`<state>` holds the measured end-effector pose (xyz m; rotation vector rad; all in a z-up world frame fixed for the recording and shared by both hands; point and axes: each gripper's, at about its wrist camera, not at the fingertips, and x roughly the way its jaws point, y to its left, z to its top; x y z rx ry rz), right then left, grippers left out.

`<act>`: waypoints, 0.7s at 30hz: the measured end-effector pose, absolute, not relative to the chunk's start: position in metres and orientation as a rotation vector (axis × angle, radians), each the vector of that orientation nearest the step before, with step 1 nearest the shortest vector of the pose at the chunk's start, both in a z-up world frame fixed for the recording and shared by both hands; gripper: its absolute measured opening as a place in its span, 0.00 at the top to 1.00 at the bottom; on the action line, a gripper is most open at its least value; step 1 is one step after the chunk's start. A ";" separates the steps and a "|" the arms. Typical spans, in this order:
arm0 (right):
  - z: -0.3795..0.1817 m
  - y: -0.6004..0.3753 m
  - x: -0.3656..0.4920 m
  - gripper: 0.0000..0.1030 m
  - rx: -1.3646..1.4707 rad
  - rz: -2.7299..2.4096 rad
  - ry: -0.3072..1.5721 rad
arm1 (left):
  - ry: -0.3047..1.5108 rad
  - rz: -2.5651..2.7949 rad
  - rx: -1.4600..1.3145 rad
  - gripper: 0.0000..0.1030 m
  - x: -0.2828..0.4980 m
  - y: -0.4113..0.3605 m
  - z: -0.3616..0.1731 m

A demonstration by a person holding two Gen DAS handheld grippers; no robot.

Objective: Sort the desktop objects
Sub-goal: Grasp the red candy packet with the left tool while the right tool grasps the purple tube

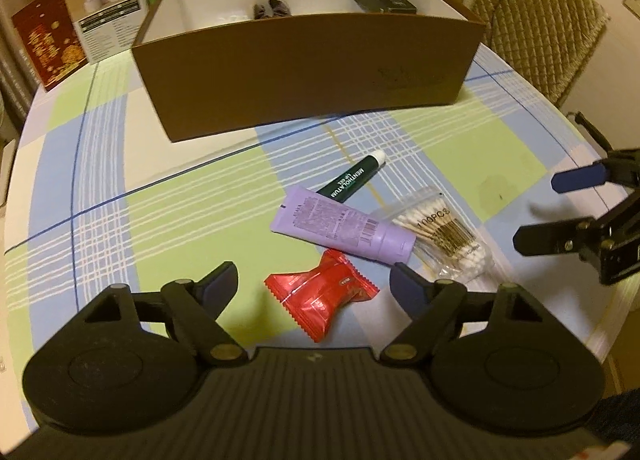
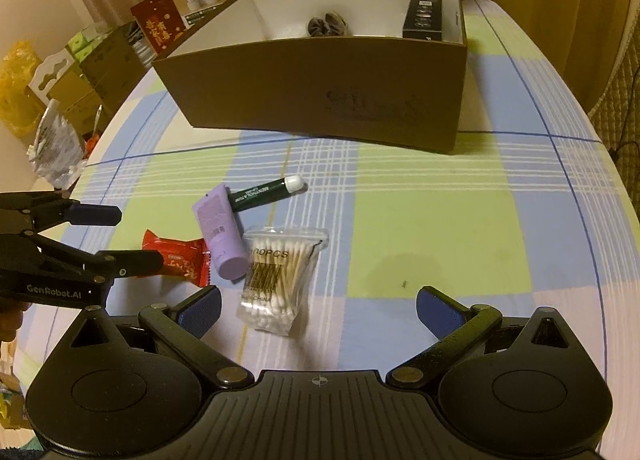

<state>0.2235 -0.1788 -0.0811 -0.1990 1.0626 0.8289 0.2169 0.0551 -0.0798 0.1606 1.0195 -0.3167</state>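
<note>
Left gripper (image 1: 312, 284) hangs spread, jaws either side of the red crinkled foil sachet (image 1: 322, 300), no contact. Right gripper (image 2: 318, 306) likewise spread, empty, above the clear plastic bag of cotton swabs (image 2: 282, 280) on the checked tablecloth (image 2: 440, 219).

Left gripper (image 1: 312, 284) and right gripper (image 2: 318, 306) (jaws apart), angled downward.

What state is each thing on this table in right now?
Left gripper: open, around the red packet, not touching.
Right gripper: open, empty.
Red packet: sealed, lying flat.
Purple tube: capped, lying down.
Green tube: capped, lying down.
Cotton swab bag: closed, flat.
Brown box: open-topped.
</note>
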 end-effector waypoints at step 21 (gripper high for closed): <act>-0.089 -0.199 0.236 0.02 -0.132 0.731 1.109 | 1.109 -0.484 0.231 0.62 0.223 0.055 -0.122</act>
